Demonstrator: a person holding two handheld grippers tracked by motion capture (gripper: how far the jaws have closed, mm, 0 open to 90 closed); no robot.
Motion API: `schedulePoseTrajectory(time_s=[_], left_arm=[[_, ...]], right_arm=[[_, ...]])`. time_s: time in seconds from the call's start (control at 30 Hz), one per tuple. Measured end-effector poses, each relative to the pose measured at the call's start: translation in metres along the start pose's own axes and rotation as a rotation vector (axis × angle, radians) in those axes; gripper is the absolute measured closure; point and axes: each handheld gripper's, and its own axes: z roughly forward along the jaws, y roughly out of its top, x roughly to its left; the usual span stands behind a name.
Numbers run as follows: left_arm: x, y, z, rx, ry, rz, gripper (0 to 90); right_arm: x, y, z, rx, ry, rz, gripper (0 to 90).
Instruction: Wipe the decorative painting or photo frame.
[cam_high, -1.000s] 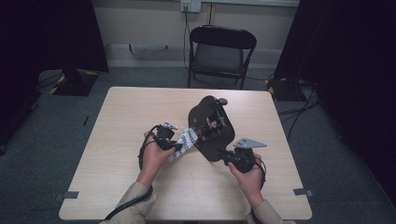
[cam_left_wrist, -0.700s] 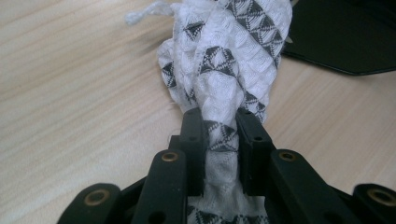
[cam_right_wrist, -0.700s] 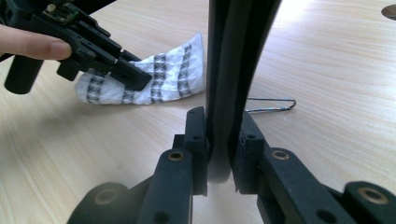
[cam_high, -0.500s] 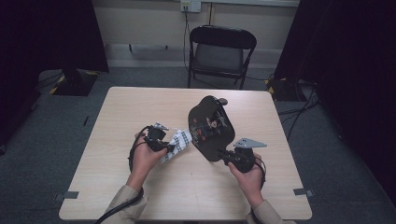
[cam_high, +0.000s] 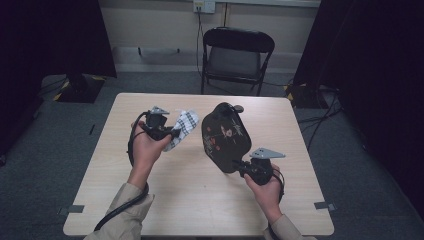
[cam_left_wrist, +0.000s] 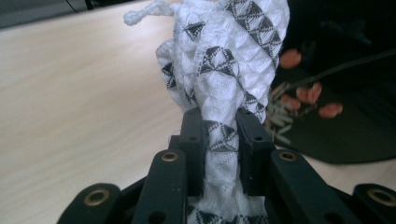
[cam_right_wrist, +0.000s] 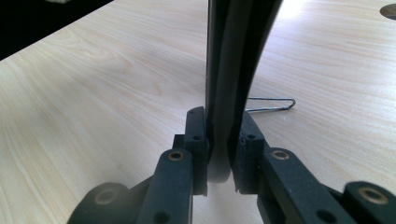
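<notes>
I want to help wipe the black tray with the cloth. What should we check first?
1. Left gripper pinches the checked cloth: ok.
2. Right gripper clamps the black tray by its rim: ok.
3. Tray tilted up on edge, painted face toward the cloth: ok.
4. Cloth touching the tray: not ok, a gap shows in the high view.
5. Tray dirty or clean: cannot tell.

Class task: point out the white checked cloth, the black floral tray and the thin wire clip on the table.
white checked cloth (cam_left_wrist: 219, 70), left gripper view, bunched middle fold
black floral tray (cam_high: 226, 137), high view, painted centre
thin wire clip (cam_right_wrist: 273, 105), right gripper view, straight leg
</notes>
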Motion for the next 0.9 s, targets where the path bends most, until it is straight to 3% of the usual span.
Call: schedulePoseTrajectory(time_s=[0.13,0.3,0.4,0.63,0.73,0.9], left_arm=[[-0.008,0.016,-0.003,-0.042,-0.004,0.01,74.9],[-0.022,0.028,0.003,-0.036,-0.027,0.059,74.8],[-0.027,0.027,0.012,-0.013,-0.02,0.077,74.7],[-0.031,0.02,0.03,-0.002,-0.039,0.053,74.7],[-0.032,0.016,0.035,0.021,-0.039,0.073,74.7],[-0.031,0.007,0.044,0.046,-0.037,0.071,74.7]], right_arm=[[0.0,0.0,0.0,0.0,0.0,-0.001,78.9],[0.0,0.0,0.0,0.0,0.0,-0.003,78.9],[0.001,0.0,0.0,0.002,-0.002,-0.006,78.9],[0.0,0.0,0.0,0.004,0.0,-0.005,78.9],[0.0,0.0,0.0,0.005,0.0,-0.007,78.9],[0.001,0.0,0.0,0.006,-0.003,-0.01,78.9]])
